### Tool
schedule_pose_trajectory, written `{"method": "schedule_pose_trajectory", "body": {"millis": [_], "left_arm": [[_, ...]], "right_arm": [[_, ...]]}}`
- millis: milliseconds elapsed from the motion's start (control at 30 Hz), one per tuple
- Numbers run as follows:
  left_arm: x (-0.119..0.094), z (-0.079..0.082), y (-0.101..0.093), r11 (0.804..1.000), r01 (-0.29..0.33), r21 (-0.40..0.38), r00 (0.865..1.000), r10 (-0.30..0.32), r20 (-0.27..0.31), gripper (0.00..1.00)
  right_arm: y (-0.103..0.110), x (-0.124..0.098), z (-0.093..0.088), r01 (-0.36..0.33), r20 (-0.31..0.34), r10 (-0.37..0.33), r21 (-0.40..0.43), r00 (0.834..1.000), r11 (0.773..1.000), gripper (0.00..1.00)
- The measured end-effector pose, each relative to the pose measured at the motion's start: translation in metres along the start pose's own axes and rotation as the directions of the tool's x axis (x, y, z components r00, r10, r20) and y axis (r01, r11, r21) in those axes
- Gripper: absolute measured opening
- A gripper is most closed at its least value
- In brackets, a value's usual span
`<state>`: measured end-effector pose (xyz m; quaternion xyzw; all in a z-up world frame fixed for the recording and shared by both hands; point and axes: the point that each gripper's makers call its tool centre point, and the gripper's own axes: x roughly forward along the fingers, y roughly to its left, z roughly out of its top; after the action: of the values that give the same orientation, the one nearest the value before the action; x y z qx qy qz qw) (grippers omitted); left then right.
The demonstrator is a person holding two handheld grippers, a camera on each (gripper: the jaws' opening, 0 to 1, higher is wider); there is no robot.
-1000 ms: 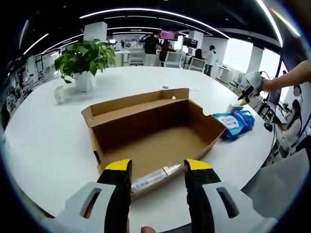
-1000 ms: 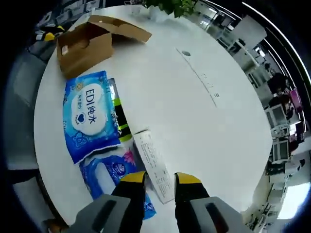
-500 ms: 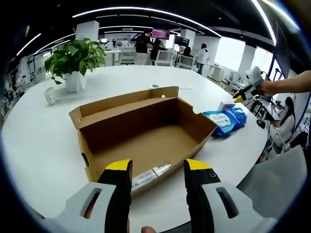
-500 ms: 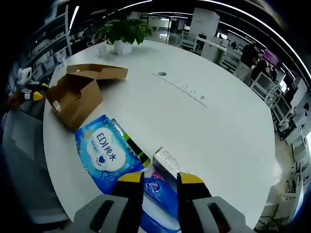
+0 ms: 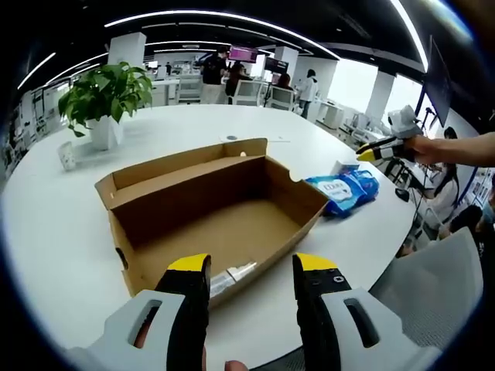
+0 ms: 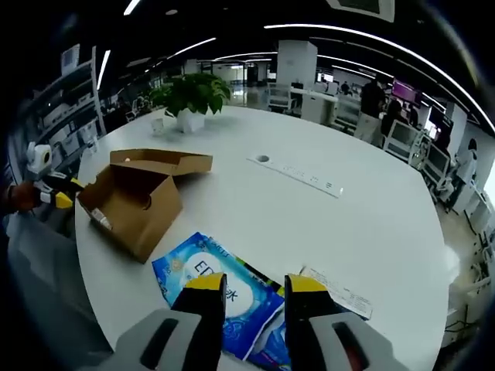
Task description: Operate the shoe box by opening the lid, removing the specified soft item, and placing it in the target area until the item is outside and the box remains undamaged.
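Observation:
The brown cardboard shoe box (image 5: 209, 209) lies with its lid folded back, and its inside looks bare. My left gripper (image 5: 251, 267) hovers open just before the box's near wall, holding nothing. Blue wet-wipe packs (image 5: 340, 189) lie on the white table to the right of the box. The right gripper (image 5: 383, 147), held by a hand, hangs above and beyond them. In the right gripper view the blue packs (image 6: 220, 282) lie just ahead of my open right gripper (image 6: 255, 286), with the box (image 6: 135, 201) farther left and the left gripper (image 6: 50, 193) behind it.
A potted plant (image 5: 100, 93) stands at the table's far left, also seen as the plant (image 6: 189, 97). A white slip of paper (image 6: 336, 290) lies beside the packs. A socket strip (image 6: 302, 174) runs along mid-table. The table edge (image 5: 371, 255) is near; people and desks fill the background.
The right gripper has risen and tilted up from the wipe packs, so its view now takes in the whole table. The left view has shifted slightly. Box and packs have stayed put.

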<state>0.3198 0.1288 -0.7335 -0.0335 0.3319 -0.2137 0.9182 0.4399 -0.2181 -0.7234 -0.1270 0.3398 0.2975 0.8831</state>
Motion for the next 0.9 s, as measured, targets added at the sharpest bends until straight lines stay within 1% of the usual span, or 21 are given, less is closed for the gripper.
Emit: {"method": "schedule_pose_trajectory", "body": {"millis": [67,167,300,367,400,633,833,900], "left_arm": [[0.0,0.001,0.002,1.0,0.004,0.006,1.0,-0.004,-0.001,0.43],[-0.001,0.003,0.004,1.0,0.012,0.022,1.0,-0.012,-0.004,0.43],[-0.003,0.003,0.012,0.999,0.018,0.041,1.0,-0.017,-0.012,0.43],[-0.004,0.003,0.016,0.999,0.019,0.047,1.0,-0.018,-0.016,0.43],[-0.005,0.003,0.018,0.999,0.018,0.052,1.0,-0.017,-0.019,0.43],[-0.004,0.001,0.032,0.996,0.024,0.09,0.999,-0.021,-0.042,0.43],[0.002,0.001,0.042,0.99,0.032,0.134,0.997,-0.023,-0.07,0.43],[0.005,0.002,0.046,0.989,0.036,0.141,0.997,-0.025,-0.079,0.43]], "right_arm": [[0.011,-0.001,0.008,0.007,0.036,-0.006,-0.018,0.999,1.0,0.26],[0.025,-0.001,0.02,-0.007,0.093,0.005,0.02,0.996,1.0,0.27],[0.046,0.001,0.03,-0.025,0.124,0.025,0.002,0.992,1.0,0.29],[0.051,0.002,0.032,-0.033,0.128,0.033,-0.003,0.991,0.999,0.29],[0.059,0.003,0.033,-0.038,0.132,0.039,-0.008,0.991,0.999,0.29],[0.082,0.007,0.034,-0.068,0.139,0.07,-0.021,0.988,0.997,0.32],[0.108,0.007,0.03,-0.086,0.145,0.089,-0.029,0.985,0.996,0.34],[0.111,0.009,0.028,-0.09,0.143,0.095,-0.037,0.985,0.995,0.34]]}}
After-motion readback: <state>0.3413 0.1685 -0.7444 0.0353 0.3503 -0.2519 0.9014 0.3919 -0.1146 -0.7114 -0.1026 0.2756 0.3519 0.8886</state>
